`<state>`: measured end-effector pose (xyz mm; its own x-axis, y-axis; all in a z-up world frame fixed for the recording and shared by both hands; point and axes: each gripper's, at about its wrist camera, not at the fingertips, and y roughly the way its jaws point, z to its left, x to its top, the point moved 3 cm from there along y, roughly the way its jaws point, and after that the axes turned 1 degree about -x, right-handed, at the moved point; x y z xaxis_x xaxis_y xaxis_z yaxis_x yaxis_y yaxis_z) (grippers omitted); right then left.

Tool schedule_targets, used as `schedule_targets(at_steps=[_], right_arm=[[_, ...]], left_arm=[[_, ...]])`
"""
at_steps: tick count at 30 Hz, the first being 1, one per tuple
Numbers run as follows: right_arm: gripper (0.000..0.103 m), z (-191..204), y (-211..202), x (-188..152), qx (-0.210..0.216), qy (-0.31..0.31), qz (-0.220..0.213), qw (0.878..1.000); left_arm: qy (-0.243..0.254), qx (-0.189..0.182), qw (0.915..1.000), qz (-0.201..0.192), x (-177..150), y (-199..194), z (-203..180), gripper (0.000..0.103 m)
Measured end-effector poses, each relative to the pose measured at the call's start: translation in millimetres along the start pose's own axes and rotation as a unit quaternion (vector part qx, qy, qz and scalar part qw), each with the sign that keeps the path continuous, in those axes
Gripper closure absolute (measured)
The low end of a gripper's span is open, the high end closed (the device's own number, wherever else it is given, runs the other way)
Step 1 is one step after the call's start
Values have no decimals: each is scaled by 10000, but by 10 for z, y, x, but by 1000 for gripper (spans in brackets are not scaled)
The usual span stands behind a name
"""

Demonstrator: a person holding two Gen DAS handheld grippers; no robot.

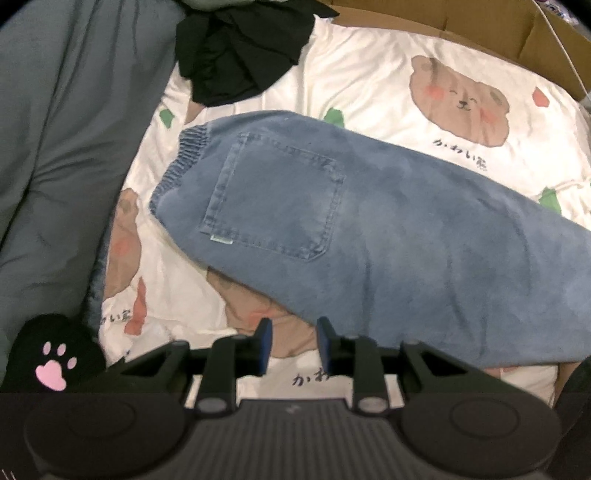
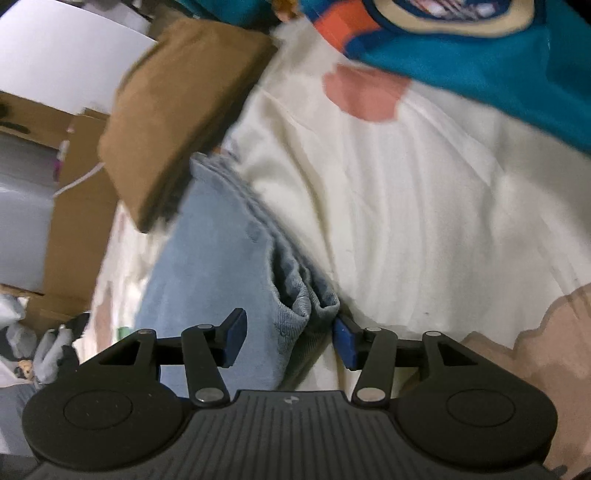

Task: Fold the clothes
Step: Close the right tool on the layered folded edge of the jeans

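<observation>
Blue jeans (image 1: 369,221) lie folded lengthwise on a white bear-print sheet (image 1: 369,74), with the elastic waistband at the left and the back pocket facing up. My left gripper (image 1: 294,341) hovers above their near edge. Its jaws stand a little apart, with nothing between them. In the right wrist view the hem end of the jeans (image 2: 236,251) reaches the right gripper (image 2: 290,341). Its jaws stand wide open. The bunched cuffs (image 2: 310,306) lie between the fingers, close to the right pad (image 2: 345,341) and not pinched.
A crumpled black garment (image 1: 240,55) lies beyond the waistband, and a grey-green duvet (image 1: 74,147) fills the left. Cardboard (image 1: 480,33) borders the far side. A folded brown cloth (image 2: 177,110) overlaps the hem end, and a teal printed garment (image 2: 480,55) lies beyond it.
</observation>
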<state>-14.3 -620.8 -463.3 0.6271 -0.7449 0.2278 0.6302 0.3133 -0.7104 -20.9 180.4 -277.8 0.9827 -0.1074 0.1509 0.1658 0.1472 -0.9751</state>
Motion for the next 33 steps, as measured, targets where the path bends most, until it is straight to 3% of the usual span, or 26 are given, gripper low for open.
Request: schedule_targets(at_steps=[5, 9, 24, 33], right_arm=[[46, 147, -94, 62, 354, -174, -117, 9992], [47, 67, 54, 91, 163, -141, 14, 9998], [46, 477, -245, 62, -337, -983, -347, 9940], [43, 435, -115, 81, -375, -991, -132, 9943]], left_arm=[[-24, 13, 10000, 16, -15, 48, 17, 75], [108, -13, 9999, 88, -33, 104, -44, 75], [246, -16, 9994, 240, -98, 291, -52, 75], [237, -38, 9991, 361, -158, 416, -56, 75]])
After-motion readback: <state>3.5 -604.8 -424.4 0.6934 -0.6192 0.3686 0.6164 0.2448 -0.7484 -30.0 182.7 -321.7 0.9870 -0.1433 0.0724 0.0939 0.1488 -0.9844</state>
